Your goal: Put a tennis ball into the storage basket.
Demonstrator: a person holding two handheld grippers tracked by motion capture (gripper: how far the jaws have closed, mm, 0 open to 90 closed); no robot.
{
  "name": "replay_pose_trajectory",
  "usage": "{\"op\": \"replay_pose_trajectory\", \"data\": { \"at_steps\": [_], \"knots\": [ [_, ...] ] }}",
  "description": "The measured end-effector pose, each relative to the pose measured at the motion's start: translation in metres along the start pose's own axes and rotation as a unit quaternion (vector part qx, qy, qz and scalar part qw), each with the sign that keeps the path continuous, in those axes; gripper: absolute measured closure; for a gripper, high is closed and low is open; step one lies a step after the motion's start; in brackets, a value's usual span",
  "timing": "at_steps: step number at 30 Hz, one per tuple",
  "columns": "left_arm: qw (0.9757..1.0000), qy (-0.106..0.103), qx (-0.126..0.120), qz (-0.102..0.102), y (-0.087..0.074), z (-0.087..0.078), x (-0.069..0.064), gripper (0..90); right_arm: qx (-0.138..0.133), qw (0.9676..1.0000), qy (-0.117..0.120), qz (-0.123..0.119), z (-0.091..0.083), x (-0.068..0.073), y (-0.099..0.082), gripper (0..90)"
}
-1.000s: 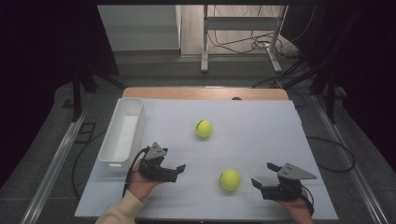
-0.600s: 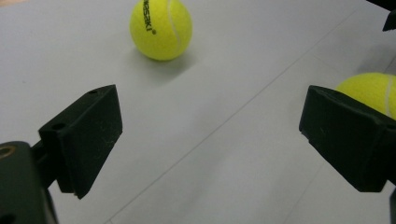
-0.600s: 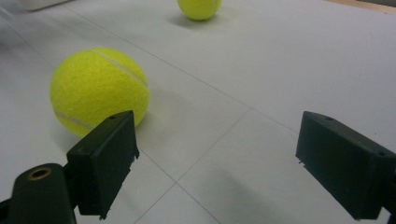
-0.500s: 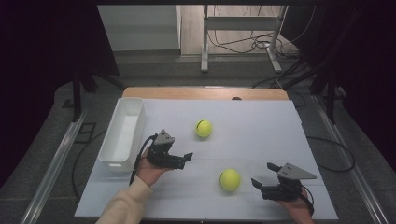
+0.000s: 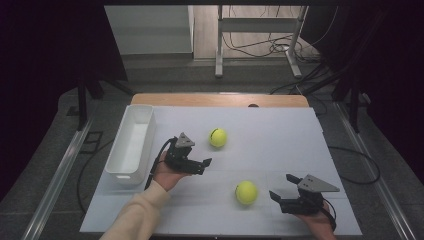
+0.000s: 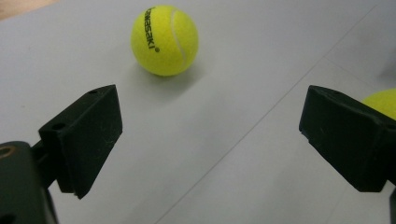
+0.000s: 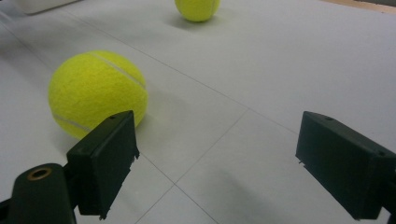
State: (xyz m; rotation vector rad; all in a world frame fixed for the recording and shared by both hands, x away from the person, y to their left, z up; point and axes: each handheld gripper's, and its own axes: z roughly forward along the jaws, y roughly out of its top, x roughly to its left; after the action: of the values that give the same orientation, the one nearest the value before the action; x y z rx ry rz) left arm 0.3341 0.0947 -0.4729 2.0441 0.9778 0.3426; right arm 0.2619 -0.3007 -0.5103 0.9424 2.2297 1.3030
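High view: my left hand-held gripper sits over the white worktop with its jaws spread and nothing between them, aimed toward the far tennis ball, which lies just ahead of it and apart from it. The white bin stands at the left edge of the worktop, just beside my left hand; what I can see of its inside holds no ball. The near tennis ball lies between my two hands. My right hand-held gripper is low at the front right, jaws released, empty, near that ball but not touching it.

Left gripper view: jaws wide apart, bare worktop between them. The far tennis ball sits ahead, left of centre, black lettering on its face. A sliver of the near tennis ball peeks out behind the right-hand jaw.

Right gripper view: jaws parted, nothing held. The near tennis ball lies just beyond the left-hand jaw, off the gap's centre line. The far tennis ball is well beyond, at the top edge.

Progress, my judgement: early. Both balls are on the worktop, none grasped, none in the bin. Left: close on the far ball, carry it to the bin, then the near one.
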Motion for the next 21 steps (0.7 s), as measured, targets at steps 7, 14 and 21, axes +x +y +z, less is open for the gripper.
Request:
{"op": "replay_pose_trajectory", "data": {
  "at_steps": [7,14,21],
  "knots": [
    [1.0000,0.001,0.001,0.006,0.010,0.011,-0.001,7.2,0.001,1.0000,0.000,-0.001,0.000,0.000,0.000,13.3],
    [0.9998,0.003,0.011,0.014,0.018,0.022,-0.001,7.1,0.001,1.0000,0.000,-0.001,0.000,0.000,0.000,13.3],
    [0.9997,0.010,0.018,0.016,0.023,0.031,0.003,7.1,0.001,1.0000,0.000,-0.002,0.000,0.000,0.000,13.4]
  ]
}}
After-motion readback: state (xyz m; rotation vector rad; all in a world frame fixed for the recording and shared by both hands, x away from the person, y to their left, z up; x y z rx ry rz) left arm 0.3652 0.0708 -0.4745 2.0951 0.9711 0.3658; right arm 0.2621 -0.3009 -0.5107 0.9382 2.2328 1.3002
